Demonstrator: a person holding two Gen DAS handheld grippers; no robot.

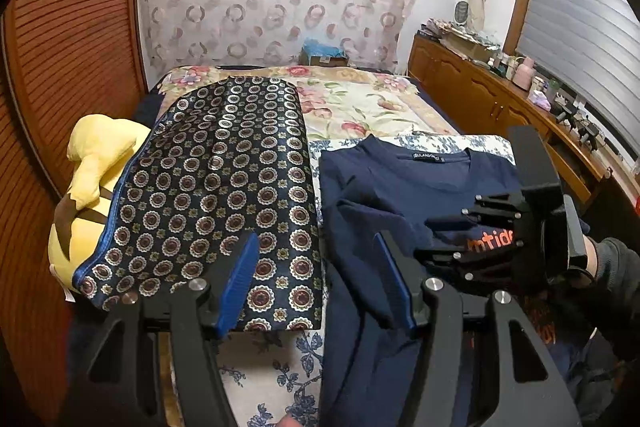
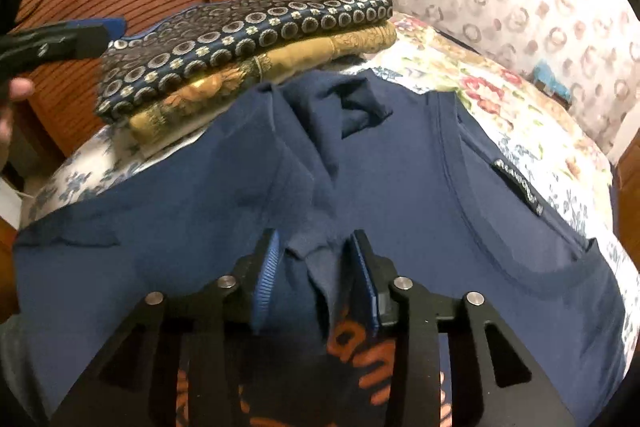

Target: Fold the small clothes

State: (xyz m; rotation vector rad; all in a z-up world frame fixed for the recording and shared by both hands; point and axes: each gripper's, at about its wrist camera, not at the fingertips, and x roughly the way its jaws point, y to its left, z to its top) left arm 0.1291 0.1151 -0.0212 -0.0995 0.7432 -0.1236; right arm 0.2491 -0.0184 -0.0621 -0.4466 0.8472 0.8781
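Observation:
A navy T-shirt [image 1: 404,183] with orange lettering lies flat on the bed, neck label up, also filling the right wrist view [image 2: 420,187]. Its sleeve [image 2: 316,131] is folded inward over the chest. My right gripper [image 2: 316,279] sits low on the shirt, jaws apart, with the sleeve's hem lying loose between the blue pads, which do not press on it. From the left wrist view the right gripper [image 1: 424,239] rests on the shirt's print. My left gripper [image 1: 316,267] hovers open over the shirt's left edge, holding nothing.
A folded dark patterned garment [image 1: 224,179] lies left of the shirt, stacked on a golden one [image 2: 260,83]. A yellow plush toy [image 1: 92,179] sits beyond it. The floral bedspread [image 1: 360,99] stretches behind. A cluttered wooden dresser [image 1: 480,95] runs along the right.

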